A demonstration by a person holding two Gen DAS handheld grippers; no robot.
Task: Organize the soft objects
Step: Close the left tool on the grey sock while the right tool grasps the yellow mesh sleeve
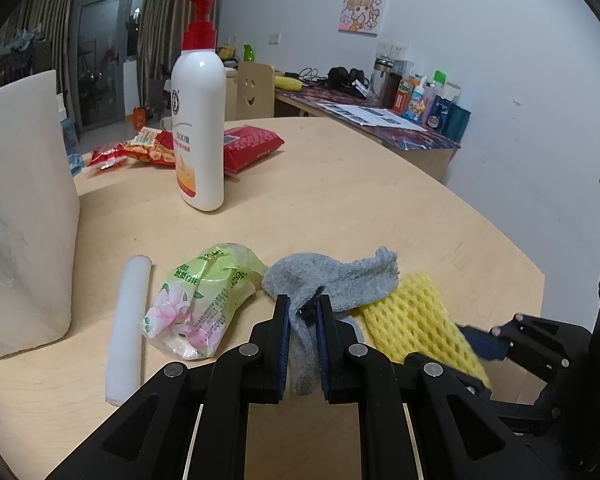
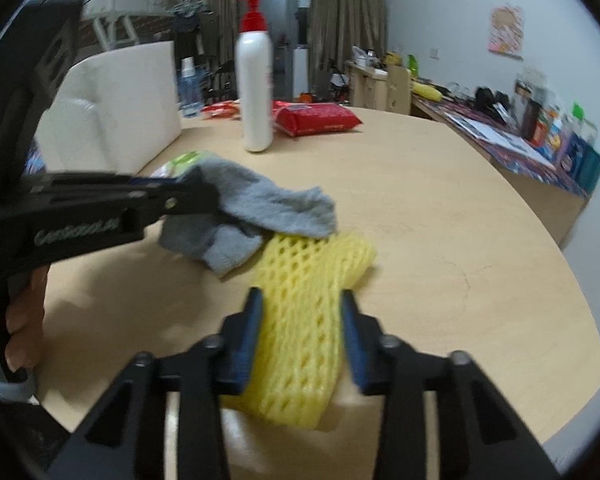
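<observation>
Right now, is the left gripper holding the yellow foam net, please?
No, the left gripper is clamped on the grey sock.

sock [image 1: 340, 276]: grey knitted cloth, fuzzy
net sleeve [image 2: 300, 320]: yellow foam mesh
table [image 1: 340, 184]: pale matt wood
bottle [image 1: 199, 120]: glossy white plastic

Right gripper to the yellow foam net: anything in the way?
Nothing between them: the yellow foam net already lies between the right gripper's pads. At its far end, though, the grey sock, clamped by the left gripper, overlaps the net, so pulling it may drag the sock.
</observation>
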